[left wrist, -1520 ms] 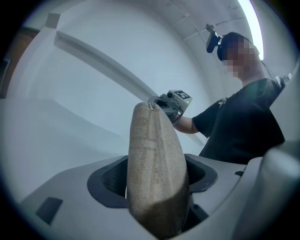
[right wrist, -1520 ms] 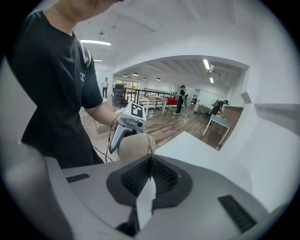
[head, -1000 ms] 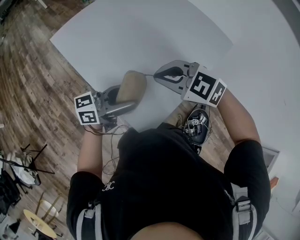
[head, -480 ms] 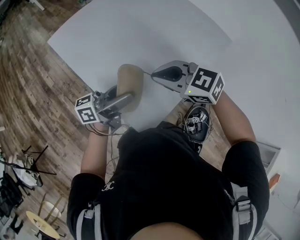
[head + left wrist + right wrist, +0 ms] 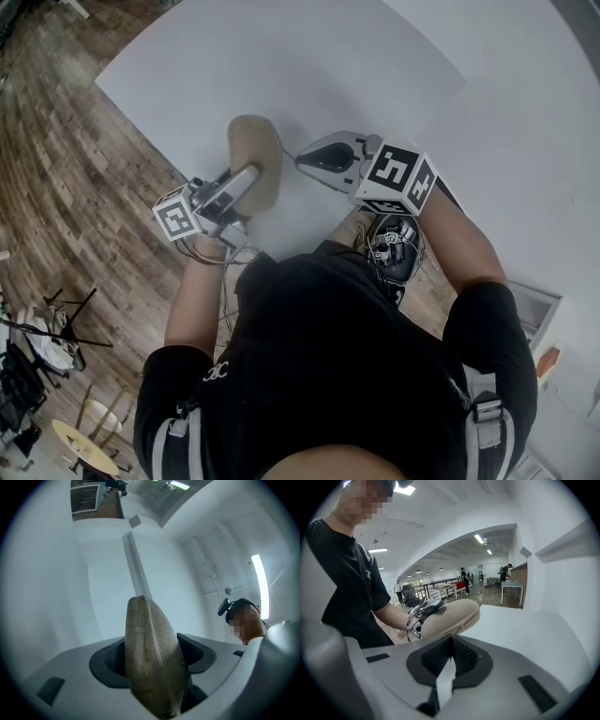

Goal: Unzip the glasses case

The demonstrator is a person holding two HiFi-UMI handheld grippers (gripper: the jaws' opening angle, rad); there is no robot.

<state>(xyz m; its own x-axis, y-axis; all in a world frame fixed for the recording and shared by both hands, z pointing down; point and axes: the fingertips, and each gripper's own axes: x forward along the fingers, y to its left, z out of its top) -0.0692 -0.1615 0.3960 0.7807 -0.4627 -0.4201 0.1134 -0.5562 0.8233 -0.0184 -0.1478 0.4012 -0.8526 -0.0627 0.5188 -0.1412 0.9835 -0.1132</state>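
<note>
So far the task looks prepared rather than begun. The left gripper (image 5: 151,663) has its jaws standing well apart and clamped on the glasses case (image 5: 157,634), one dark pad pressed on each broad face of its near end. The tan case rises out of them edge-on, with its rounded far end pointing up and away. The zip (image 5: 144,653) runs as a thin line along the edge facing this camera, and along the whole stretch that shows it looks closed, with no gap and no lining visible.

The right gripper (image 5: 451,641) has its jaws together. Their tip sits just beside the lower edge of the case, on the side facing the person's right. Whether the tip pinches a zip pull I cannot tell: any puller is too small to make out, and no view shows one clearly.

From the head view, the case is held over the near edge of the white desk (image 5: 309,66). It seems lifted clear of the surface rather than resting on it. The wooden floor (image 5: 66,169) lies beyond the desk's corner.

My reading is that the holding grip is done and steady. Still to do are finding or securing the pull and drawing it all the way round the case.
</note>
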